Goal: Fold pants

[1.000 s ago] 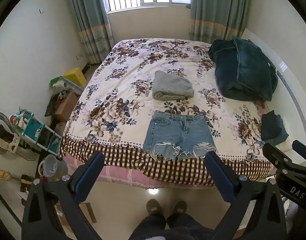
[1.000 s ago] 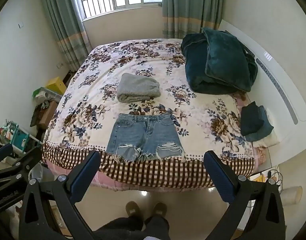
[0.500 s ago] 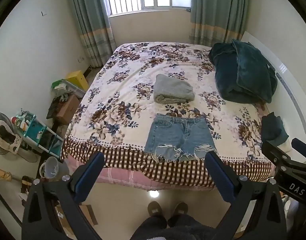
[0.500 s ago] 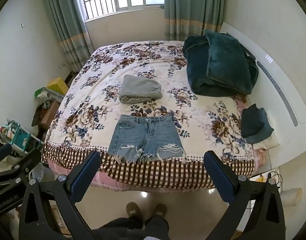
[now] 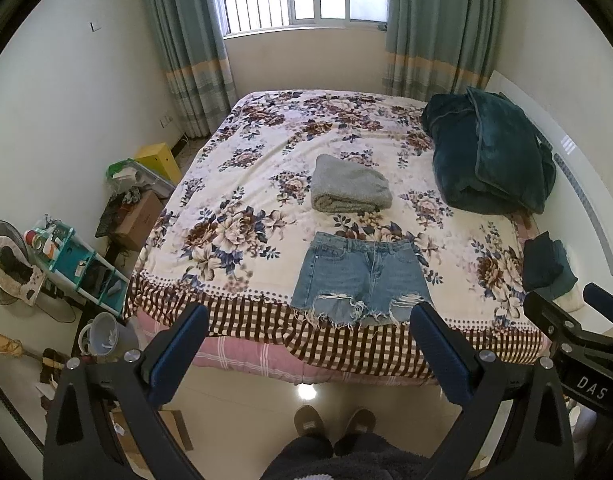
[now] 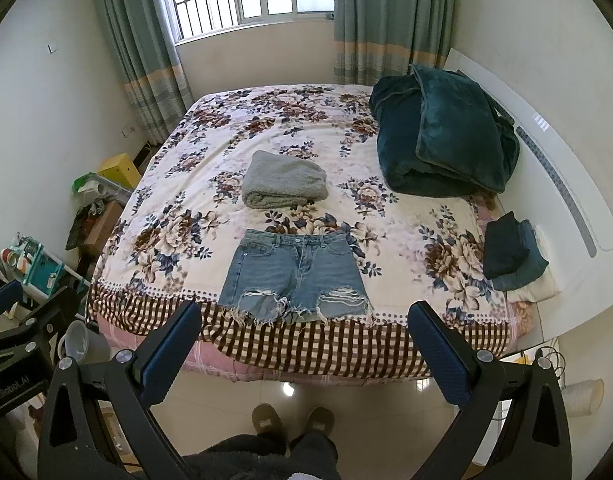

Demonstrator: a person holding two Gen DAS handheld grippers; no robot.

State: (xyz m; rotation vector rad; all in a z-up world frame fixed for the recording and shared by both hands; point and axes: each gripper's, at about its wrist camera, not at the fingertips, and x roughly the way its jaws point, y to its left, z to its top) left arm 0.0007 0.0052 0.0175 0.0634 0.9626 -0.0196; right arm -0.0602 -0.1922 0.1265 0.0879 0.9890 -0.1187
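A pair of light blue denim shorts with frayed hems lies spread flat near the front edge of the floral bed, waistband away from me. It also shows in the right wrist view. My left gripper is open and empty, held well back from the bed above the floor. My right gripper is open and empty too, at the same distance. The right gripper's body shows at the right edge of the left wrist view.
A folded grey towel lies behind the shorts. A dark teal blanket is piled at the right. Folded dark clothes sit at the right edge. A teal shelf, boxes and a bucket stand left of the bed. My slippers are on the floor.
Both grippers have tilted slightly upward or drawn back, so the bed and shorts sit a little lower and farther in view. Nothing on the bed has moved.
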